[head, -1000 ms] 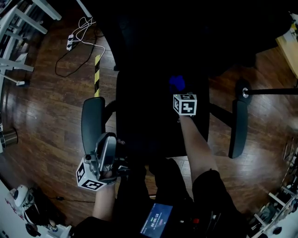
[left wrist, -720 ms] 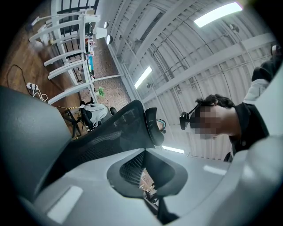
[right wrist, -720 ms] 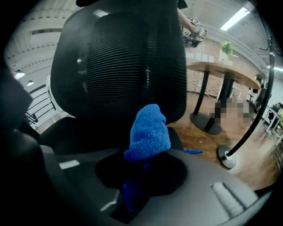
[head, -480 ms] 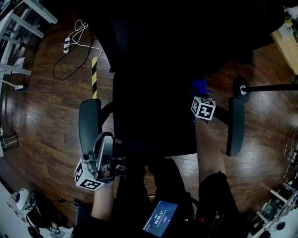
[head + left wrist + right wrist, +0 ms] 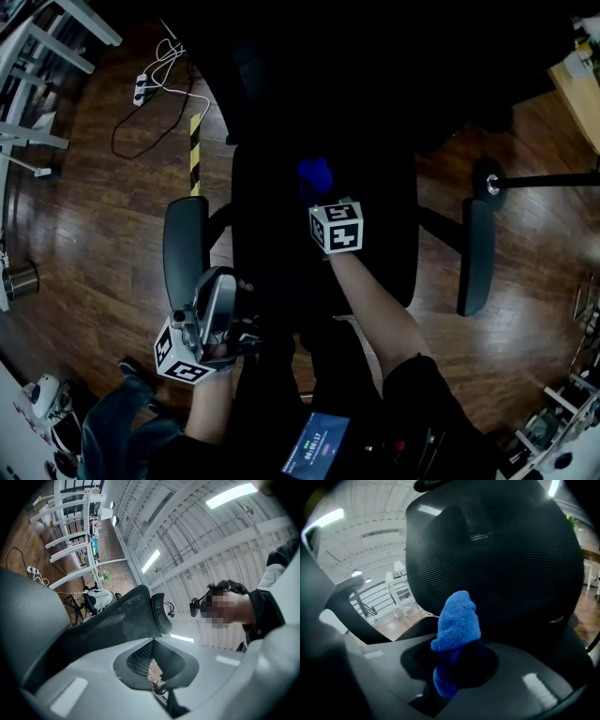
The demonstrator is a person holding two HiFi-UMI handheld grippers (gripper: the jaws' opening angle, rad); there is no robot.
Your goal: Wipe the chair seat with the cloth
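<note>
The black chair seat (image 5: 281, 248) fills the middle of the head view. A blue cloth (image 5: 315, 174) rests on its rear middle, and my right gripper (image 5: 318, 191) is shut on it. In the right gripper view the cloth (image 5: 457, 625) bunches up out of the right gripper (image 5: 446, 670), in front of the mesh backrest (image 5: 497, 550). My left gripper (image 5: 219, 279) is held low beside the seat's front left corner, near the left armrest (image 5: 186, 246). It points up, shut on nothing. The left gripper (image 5: 159, 688) faces the backrest (image 5: 112, 623) and the ceiling.
The right armrest (image 5: 472, 255) stands off the seat's right side. On the wooden floor lie a power strip with cable (image 5: 150, 80), a yellow-black tape strip (image 5: 195, 150), a stand base with pole (image 5: 487, 183) and a metal can (image 5: 17, 277). White racks (image 5: 37, 56) stand far left.
My right gripper swept the cloth across the seat, first out to the right edge, then back left to the rear middle. The left gripper stayed where it was.
</note>
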